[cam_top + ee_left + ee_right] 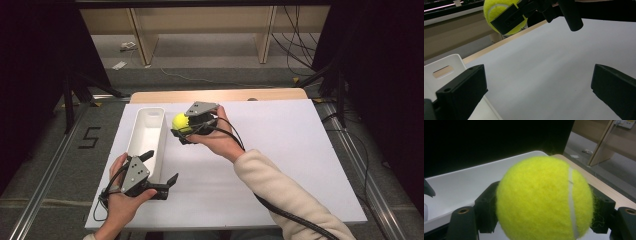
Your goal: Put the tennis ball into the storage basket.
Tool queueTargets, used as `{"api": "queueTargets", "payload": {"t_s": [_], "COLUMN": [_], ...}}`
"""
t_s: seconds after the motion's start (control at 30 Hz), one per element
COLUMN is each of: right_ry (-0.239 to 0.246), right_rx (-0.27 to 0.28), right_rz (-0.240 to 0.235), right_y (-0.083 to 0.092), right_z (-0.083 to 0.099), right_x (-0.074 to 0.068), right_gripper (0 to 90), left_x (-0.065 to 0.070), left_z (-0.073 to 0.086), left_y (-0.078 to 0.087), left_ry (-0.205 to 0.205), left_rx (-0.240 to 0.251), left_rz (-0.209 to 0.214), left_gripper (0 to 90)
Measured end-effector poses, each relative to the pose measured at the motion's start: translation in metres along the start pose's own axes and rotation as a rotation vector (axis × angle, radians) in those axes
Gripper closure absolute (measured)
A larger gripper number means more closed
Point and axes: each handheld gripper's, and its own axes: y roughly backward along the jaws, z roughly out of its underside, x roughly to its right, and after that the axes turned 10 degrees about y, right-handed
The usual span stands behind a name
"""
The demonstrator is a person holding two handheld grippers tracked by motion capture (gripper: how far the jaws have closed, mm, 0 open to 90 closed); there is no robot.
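Clearly, the whole move turned on one relation: the tennis ball [180,121], clenched between the fingers of my right gripper [187,129], hung just beside the far end of the white bin [161,145], and the bin lay to the ball's left. The bin's long axis ran away from me along the left part of the table [280,165], so I judged that a short carry leftward over its right wall would put the ball above the open trough. My right hand [218,140] was the nearer one to that far end. My left gripper [159,172] sat at the bin's near end, its fingers spread wide and grasping nothing; one finger reached over the bin's near corner, the other stood over the bare table.

From the high view I could read this layout whole, ball to the right of the wall and raised off the table. My right gripper view gave what that one could not: the ball [544,200] pinched squarely, its white seam at the right, and the bin's inside [469,185] just beyond it. My left gripper view showed the ball [499,12] from below and a handle slot in the bin's end wall [442,71].
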Motion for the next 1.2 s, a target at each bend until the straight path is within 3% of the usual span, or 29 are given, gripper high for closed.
{"api": "queueTargets", "payload": {"t_s": [0.27,0.3,1.2], "right_ry": [0.006,0.005,0.001], "right_rx": [-0.002,-0.002,0.002], "right_rz": [0.0,0.001,-0.007], "right_y": [-0.002,-0.002,-0.009], "right_z": [-0.002,-0.002,-0.007], "right_x": [0.001,0.001,0.0], "right_gripper": [26.9,26.8,26.8], "left_x": [-0.001,0.017,0.017], "left_z": [0.0,0.006,0.006], "left_y": [0.0,0.0,0.0], "left_ry": [-0.01,0.248,0.248], "left_rx": [0.0,-0.003,-0.001], "left_rz": [0.0,0.027,0.026], "left_gripper": [0.0,0.0,0.0]}}
